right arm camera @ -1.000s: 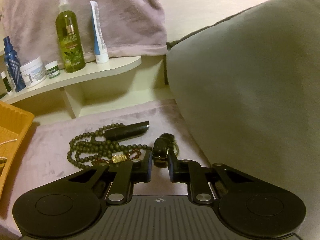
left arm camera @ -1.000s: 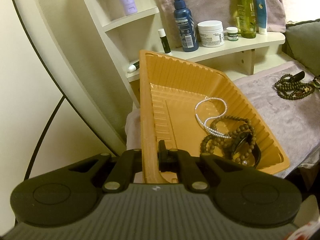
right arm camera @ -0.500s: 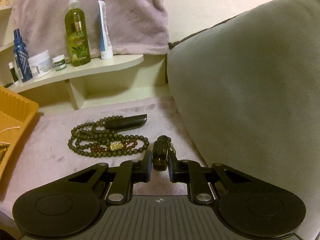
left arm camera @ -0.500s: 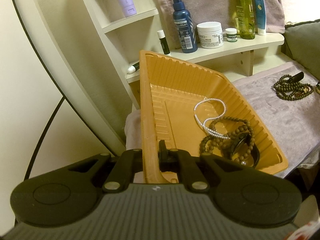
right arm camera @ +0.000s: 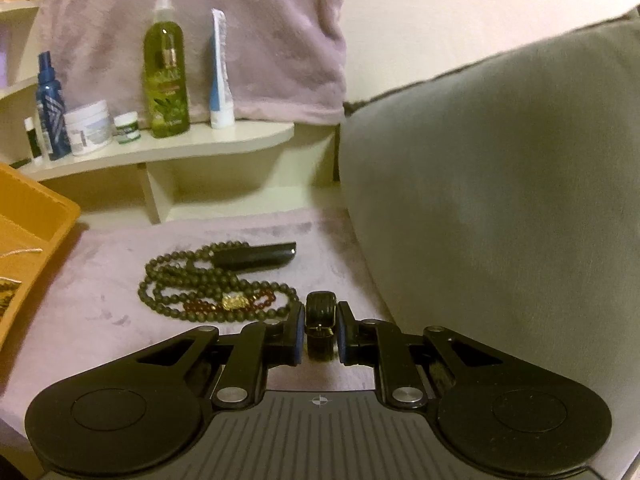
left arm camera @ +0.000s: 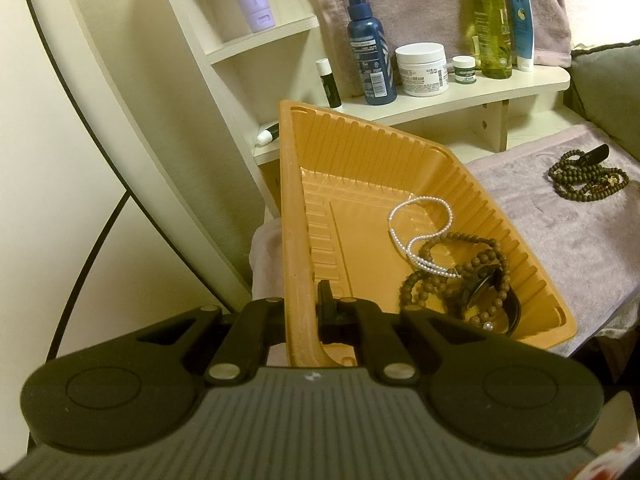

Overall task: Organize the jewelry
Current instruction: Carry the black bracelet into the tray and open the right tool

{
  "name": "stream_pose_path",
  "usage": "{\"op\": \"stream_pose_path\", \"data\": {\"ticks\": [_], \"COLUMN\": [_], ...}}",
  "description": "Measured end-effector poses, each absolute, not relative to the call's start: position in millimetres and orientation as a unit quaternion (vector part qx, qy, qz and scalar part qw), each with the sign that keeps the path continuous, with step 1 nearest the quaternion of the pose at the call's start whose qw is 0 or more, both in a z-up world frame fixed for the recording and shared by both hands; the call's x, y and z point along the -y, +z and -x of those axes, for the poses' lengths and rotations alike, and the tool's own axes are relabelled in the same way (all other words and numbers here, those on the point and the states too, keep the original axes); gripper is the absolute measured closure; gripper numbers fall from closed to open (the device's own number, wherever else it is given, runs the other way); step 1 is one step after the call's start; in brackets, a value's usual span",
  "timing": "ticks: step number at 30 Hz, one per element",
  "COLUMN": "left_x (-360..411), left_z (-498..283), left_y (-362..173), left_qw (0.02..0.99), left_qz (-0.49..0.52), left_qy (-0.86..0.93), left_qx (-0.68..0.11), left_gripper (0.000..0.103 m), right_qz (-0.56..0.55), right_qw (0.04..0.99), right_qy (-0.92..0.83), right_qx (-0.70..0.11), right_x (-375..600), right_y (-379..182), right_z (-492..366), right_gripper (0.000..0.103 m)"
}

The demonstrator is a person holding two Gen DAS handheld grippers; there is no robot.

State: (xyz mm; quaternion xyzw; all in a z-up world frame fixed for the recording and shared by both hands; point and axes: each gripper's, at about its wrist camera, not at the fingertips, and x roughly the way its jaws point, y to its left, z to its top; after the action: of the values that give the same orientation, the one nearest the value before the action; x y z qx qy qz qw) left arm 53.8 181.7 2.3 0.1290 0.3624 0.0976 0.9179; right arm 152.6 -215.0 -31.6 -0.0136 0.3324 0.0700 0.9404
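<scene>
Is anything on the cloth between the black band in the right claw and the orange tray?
Yes: the dark bead necklace and black clip lie between the black band and orange tray.

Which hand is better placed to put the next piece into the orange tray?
Right: the right gripper already pinches a black watch. The left gripper is clamped on the orange tray rim.

Support surface: mauve plush cloth (right arm camera: 120, 280) spread over the bed.
Left edge: orange tray (left arm camera: 296, 216) rests here, its near end overhanging the cloth.
Right side, near grey cushion (right arm camera: 500, 184): dark bead necklace (right arm camera: 192, 292), coiled, with gold charm.
Touching necklace's far side: black oblong case (right arm camera: 256, 258), lying flat.
Rear edge: cream shelf (right arm camera: 192, 146).
</scene>
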Motion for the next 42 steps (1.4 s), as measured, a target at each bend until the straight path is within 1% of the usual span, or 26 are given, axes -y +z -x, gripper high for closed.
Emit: {"op": "stream_pose_path", "data": {"ticks": [12,26,34,42], "left_x": [-182,-182,-181,-182], "left_z": [-54,-54,-54,-55], "left_y": [2,2,3,3], "left_qw": [0.918,0.918,0.919,0.92], "left_qz": [-0.129,-0.128,-0.125,-0.123], "left_qy": [0.097,0.098,0.097,0.097], "left_qx": [-0.362,-0.362,-0.361,-0.36], "left_gripper": [0.098,0.098,0.098,0.098], "right_qz": [0.002,-0.03,-0.022,-0.026], "right_qw": [0.945,0.897,0.86,0.834], "right_qy": [0.12,0.329,0.406,0.441], "right_qx": [-0.305,-0.293,-0.31,-0.331], "right_x": [195,86,16,-9], "right_y": [3,34,16,-9], "right_z": [-143,-147,-156,-160], "right_gripper": [0.087,0.087,0.087,0.087]}}
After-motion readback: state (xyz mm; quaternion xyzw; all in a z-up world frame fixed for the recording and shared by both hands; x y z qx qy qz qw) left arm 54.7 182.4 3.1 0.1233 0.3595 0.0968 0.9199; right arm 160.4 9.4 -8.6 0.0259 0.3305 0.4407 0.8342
